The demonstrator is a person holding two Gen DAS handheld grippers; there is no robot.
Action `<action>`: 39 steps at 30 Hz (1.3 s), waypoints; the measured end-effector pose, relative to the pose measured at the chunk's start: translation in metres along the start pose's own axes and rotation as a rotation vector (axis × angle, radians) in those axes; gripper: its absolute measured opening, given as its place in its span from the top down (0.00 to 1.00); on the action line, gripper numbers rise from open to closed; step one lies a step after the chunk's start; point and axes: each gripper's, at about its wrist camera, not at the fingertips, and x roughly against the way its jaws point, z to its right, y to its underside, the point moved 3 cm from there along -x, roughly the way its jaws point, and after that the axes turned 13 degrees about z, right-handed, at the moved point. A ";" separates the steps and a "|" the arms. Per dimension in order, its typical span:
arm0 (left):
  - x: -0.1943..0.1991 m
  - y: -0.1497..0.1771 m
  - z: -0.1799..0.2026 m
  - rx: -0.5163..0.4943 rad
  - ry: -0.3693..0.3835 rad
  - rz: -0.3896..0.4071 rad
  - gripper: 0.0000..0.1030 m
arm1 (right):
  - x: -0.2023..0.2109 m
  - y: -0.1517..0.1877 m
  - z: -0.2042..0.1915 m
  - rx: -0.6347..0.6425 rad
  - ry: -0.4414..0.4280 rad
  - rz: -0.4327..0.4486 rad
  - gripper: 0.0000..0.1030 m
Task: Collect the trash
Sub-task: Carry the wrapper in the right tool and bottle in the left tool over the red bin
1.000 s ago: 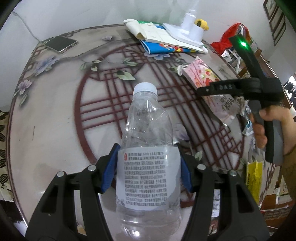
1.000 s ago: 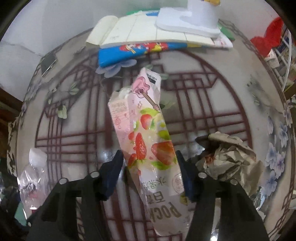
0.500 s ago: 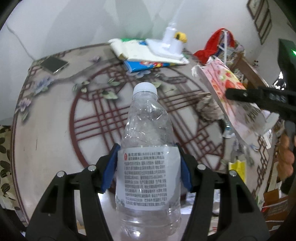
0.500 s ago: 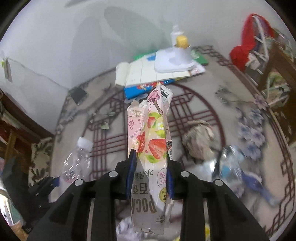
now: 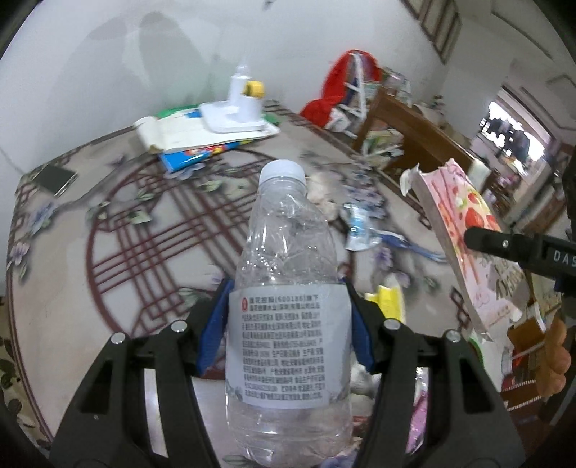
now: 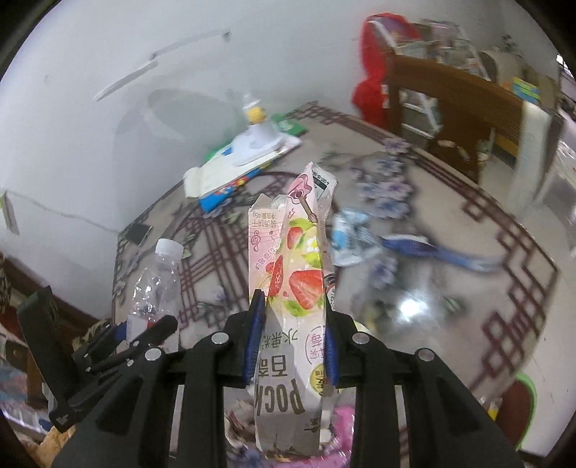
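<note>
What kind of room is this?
Most likely a lived-in home: a round floral patterned table cluttered with books, a wooden shelf unit crammed with household things, and framed pictures on the wall.

From the left wrist view, the table lies bare from 8 to 11 o'clock, broken only by a phone at 10. At 12 a stack of books under a white stand blocks the far edge. Toward 2 o'clock loose wrappers and what looks like crumpled paper clutter the surface. At 3 the pink snack box hangs in the way.
</note>
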 end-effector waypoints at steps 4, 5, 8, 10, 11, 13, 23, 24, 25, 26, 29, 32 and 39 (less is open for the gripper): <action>0.005 0.001 0.025 -0.041 0.052 0.000 0.45 | 0.033 0.009 0.016 -0.038 0.032 0.048 0.72; 0.007 0.001 0.031 -0.052 0.064 0.004 0.45 | 0.041 0.011 0.020 -0.046 0.038 0.061 0.72; 0.016 -0.003 0.053 -0.089 0.109 0.022 0.45 | 0.066 0.015 0.028 -0.078 0.058 0.101 0.72; 0.021 -0.006 0.066 -0.109 0.133 0.036 0.45 | 0.079 0.017 0.034 -0.098 0.070 0.124 0.72; 0.024 -0.008 0.073 -0.121 0.146 0.045 0.45 | 0.084 0.018 0.036 -0.104 0.075 0.134 0.72; 0.028 -0.010 0.083 -0.139 0.163 0.057 0.45 | 0.096 0.020 0.042 -0.115 0.087 0.156 0.72; 0.050 -0.022 0.119 -0.199 0.204 0.115 0.45 | 0.137 0.037 0.077 -0.193 0.145 0.217 0.72; 0.051 -0.022 0.121 -0.202 0.207 0.116 0.45 | 0.139 0.039 0.081 -0.203 0.152 0.219 0.72; 0.050 -0.023 0.124 -0.204 0.211 0.116 0.45 | 0.142 0.043 0.087 -0.219 0.162 0.219 0.72; 0.050 -0.023 0.127 -0.204 0.215 0.116 0.45 | 0.144 0.046 0.092 -0.229 0.170 0.218 0.72; 0.045 -0.024 0.135 -0.197 0.231 0.106 0.45 | 0.148 0.054 0.104 -0.257 0.194 0.212 0.72; 0.044 -0.021 0.147 -0.217 0.251 0.104 0.45 | 0.153 0.059 0.114 -0.278 0.214 0.209 0.72; 0.038 -0.013 0.173 -0.249 0.298 0.077 0.45 | 0.162 0.068 0.134 -0.322 0.243 0.216 0.72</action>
